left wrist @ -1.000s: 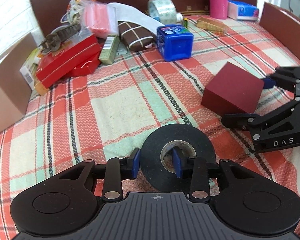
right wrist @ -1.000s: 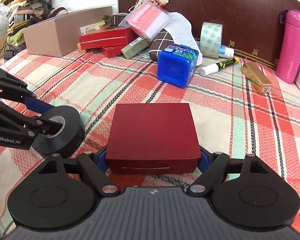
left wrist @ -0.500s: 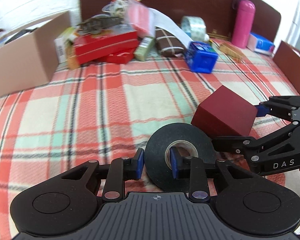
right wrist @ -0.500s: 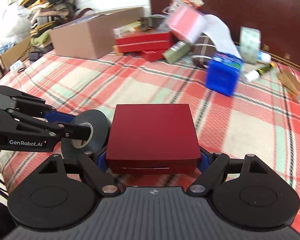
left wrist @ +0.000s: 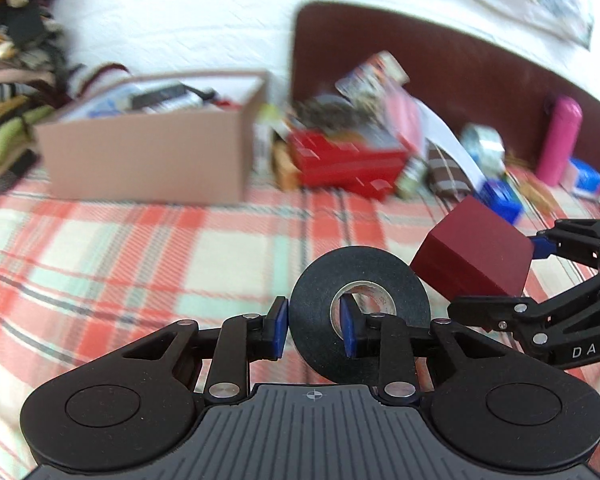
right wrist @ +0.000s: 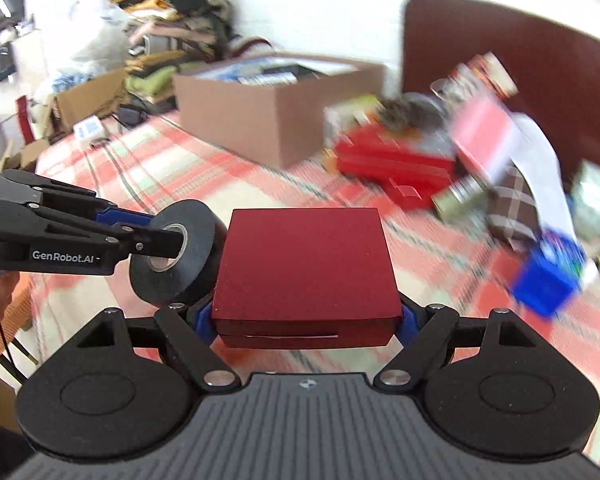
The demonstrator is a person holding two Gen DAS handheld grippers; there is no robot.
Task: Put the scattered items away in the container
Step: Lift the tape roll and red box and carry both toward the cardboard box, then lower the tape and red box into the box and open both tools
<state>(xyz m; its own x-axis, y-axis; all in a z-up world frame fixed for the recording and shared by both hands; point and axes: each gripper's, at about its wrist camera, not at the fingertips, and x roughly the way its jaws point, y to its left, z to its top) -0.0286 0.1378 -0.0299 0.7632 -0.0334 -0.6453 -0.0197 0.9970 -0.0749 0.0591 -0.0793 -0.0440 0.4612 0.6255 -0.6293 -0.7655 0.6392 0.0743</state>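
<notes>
Both loads carried toward the cardboard box

Left wrist view: the left hand-held gripper [left wrist: 313, 330], nearly closed, pinches the black tape roll [left wrist: 359, 309] through its wall, one pad inside the core; best kept level until over the cardboard box [left wrist: 148, 160] on the bed. Right wrist view: the right hand-held gripper [right wrist: 306, 322], spread wide, clamps the dark red box [right wrist: 306, 270] by its sides; release only above the cardboard box's opening.

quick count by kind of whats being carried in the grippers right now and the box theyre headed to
Black tape roll, in the left gripper: 1
Dark red box, in the right gripper: 1
Cardboard box, already holding items: 1
Total: 3
</notes>
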